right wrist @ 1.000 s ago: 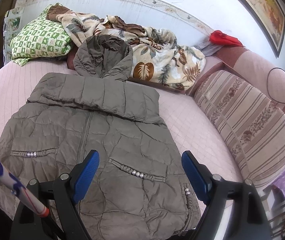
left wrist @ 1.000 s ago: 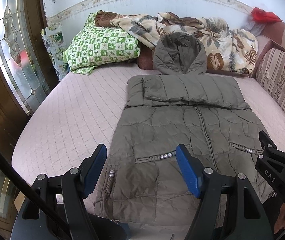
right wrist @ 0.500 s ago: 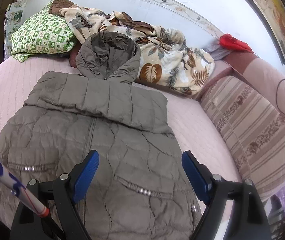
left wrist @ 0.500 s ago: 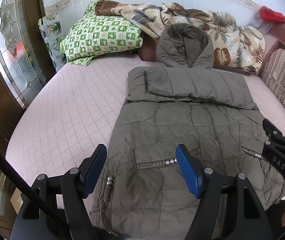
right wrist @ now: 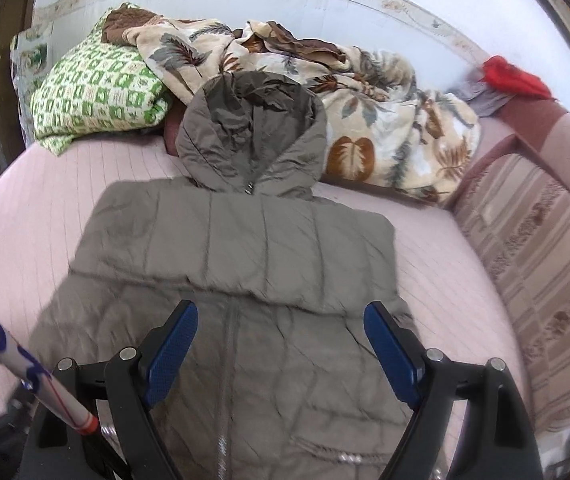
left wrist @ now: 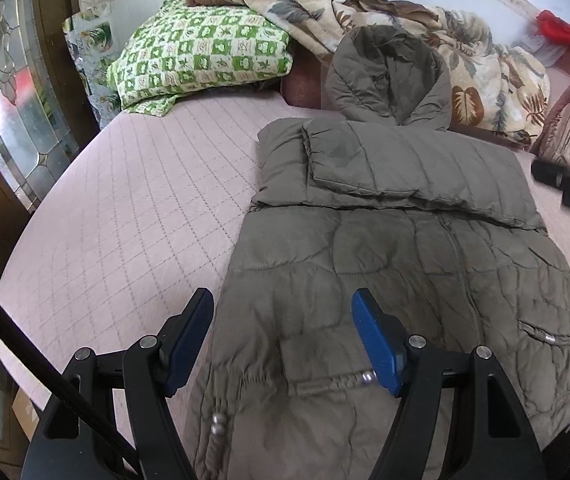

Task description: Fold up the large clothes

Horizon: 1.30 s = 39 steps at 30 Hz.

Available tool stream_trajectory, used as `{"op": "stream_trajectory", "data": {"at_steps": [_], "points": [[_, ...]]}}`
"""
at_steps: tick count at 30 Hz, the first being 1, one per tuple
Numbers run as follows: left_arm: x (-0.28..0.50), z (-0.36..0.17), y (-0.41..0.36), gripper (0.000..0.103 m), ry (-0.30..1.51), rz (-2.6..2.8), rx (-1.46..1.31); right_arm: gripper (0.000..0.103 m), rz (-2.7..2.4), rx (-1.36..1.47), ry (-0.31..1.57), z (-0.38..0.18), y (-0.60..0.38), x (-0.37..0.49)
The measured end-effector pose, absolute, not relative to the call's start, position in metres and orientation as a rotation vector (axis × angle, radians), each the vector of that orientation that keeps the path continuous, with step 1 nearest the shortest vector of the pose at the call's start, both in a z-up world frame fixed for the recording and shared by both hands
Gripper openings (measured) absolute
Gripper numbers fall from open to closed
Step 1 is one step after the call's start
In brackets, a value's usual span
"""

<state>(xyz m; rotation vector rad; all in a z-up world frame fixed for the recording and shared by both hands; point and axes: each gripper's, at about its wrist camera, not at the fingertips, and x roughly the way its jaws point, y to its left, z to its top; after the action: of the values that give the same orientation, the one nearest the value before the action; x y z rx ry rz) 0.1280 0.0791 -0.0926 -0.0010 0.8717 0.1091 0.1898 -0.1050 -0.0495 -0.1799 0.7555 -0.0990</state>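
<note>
jacket [left wrist: 405,264] flat on bed [left wrist: 133,208] beneath both wide-apart, empty hand-held grippers, left [left wrist: 281,336] and right [right wrist: 281,352]

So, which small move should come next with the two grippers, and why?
Probably lower both and close them on the hem. The left gripper and right gripper hover open over the jacket; its sleeves are already folded across the chest, the lower half still flat.

A home bedroom. A pink quilted bed [left wrist: 133,216] fills it, with a green checked pillow [left wrist: 201,60] and leaf-print blanket [right wrist: 365,120] at the far wall.
</note>
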Motion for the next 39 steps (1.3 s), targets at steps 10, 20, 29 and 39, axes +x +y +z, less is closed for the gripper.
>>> {"op": "stream_trajectory", "data": {"at_steps": [10, 20, 29, 39], "points": [[0.168, -0.129, 0.098, 0.071, 0.860, 0.084, 0.000, 0.089, -0.043, 0.017, 0.725, -0.031, -0.121, 0.300], [0.184, -0.140, 0.116, 0.071, 0.844, 0.043, -0.043, 0.090, 0.013, 0.374, 0.704, 0.019, -0.135, 0.471], [0.197, -0.156, 0.124, 0.071, 0.920, 0.002, -0.113, 0.091, -0.061, 0.424, 0.735, 0.012, -0.101, 0.593], [0.208, -0.167, 0.140, 0.071, 0.976, 0.012, -0.195, 0.018, -0.051, 0.556, 0.819, -0.030, -0.122, 0.635]]}}
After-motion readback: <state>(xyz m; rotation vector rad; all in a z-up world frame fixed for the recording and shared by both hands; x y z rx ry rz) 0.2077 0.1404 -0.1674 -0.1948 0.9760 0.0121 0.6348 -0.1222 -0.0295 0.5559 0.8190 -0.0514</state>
